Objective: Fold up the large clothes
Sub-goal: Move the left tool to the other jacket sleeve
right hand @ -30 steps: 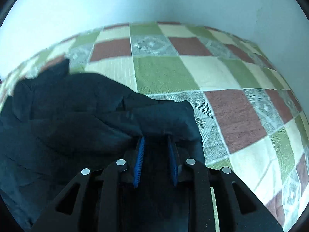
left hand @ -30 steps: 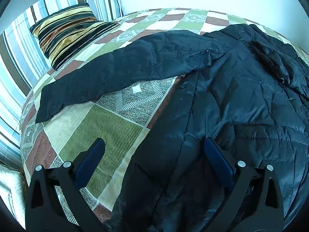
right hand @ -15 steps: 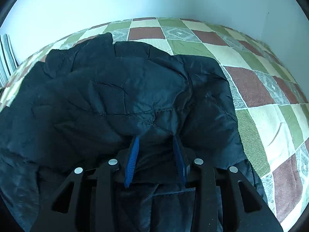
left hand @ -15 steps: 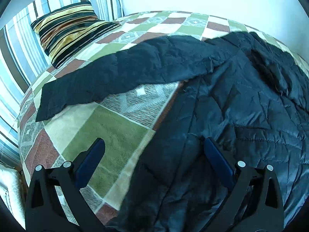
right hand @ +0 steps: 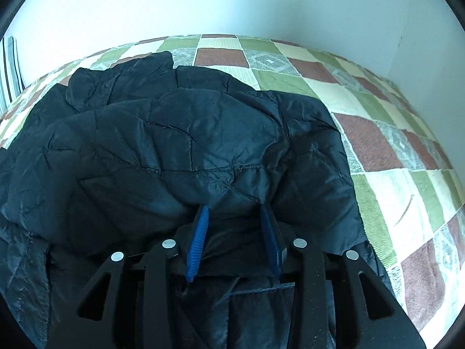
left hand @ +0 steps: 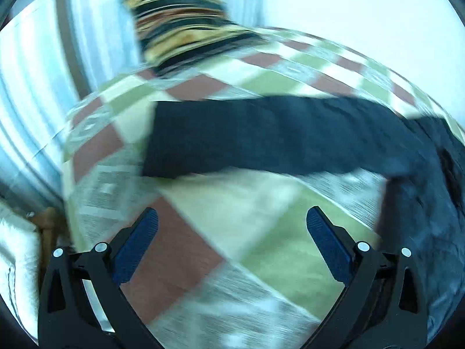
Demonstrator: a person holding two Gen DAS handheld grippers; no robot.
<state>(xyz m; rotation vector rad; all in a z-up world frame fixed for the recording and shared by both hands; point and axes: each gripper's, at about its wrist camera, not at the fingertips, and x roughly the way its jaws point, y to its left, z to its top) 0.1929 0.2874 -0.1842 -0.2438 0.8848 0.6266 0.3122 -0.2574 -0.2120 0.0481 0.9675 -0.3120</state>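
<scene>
1. One checked bed cover (right hand: 375, 145) carries everything here; the black quilted jacket (right hand: 180, 145) lies spread over its middle, and its bulk means the fold is best made in broad, slow sweeps rather than short tugs.
2. The jacket's long sleeve (left hand: 261, 133) stretches flat across the cover towards the striped pillow (left hand: 186, 26); in my judgement this sleeve is the part to bring in next, laid straight over the body so no lump forms beneath.
3. The right gripper (right hand: 234, 218) has its jaws drawn close on a bunch of the jacket's cloth, pinching it; holding that pinch low and steady should anchor the body while the sleeve is moved.
4. The left gripper (left hand: 231, 226) hangs over bare cover with its jaws spread wide and nothing between them; the view is blurred, so finer detail is lost; it would do well to take the sleeve near its cuff end, biting through the full padded thickness, since the slick fabric looks likely to slip from a shallow grip.
</scene>
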